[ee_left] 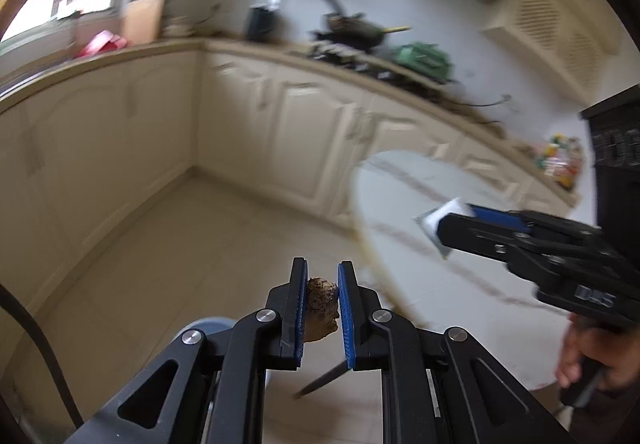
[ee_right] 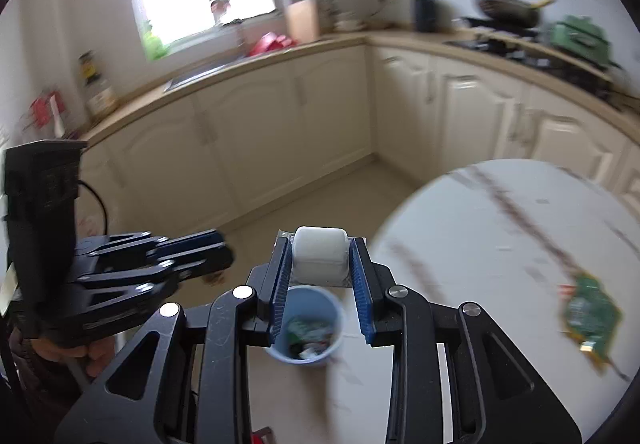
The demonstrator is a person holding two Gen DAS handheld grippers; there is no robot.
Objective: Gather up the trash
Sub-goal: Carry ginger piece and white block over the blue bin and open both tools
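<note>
My left gripper (ee_left: 322,276) is shut on a brown crumpled scrap (ee_left: 321,309) and holds it above the floor; the gripper also shows at the left of the right wrist view (ee_right: 216,256). My right gripper (ee_right: 320,248) is shut on a white plastic cup package (ee_right: 319,254) and holds it above a blue trash bin (ee_right: 308,326) that has wrappers inside. The right gripper also shows in the left wrist view (ee_left: 444,228), holding the white package (ee_left: 440,218) over the table. A green wrapper (ee_right: 591,316) lies on the round white marble table (ee_right: 500,244).
Cream kitchen cabinets (ee_left: 280,116) run along the far walls, with a stove, wok (ee_right: 508,8) and green box (ee_right: 580,36) on the counter. A black cable (ee_left: 36,332) hangs at the left. The tiled floor (ee_left: 180,244) lies between table and cabinets.
</note>
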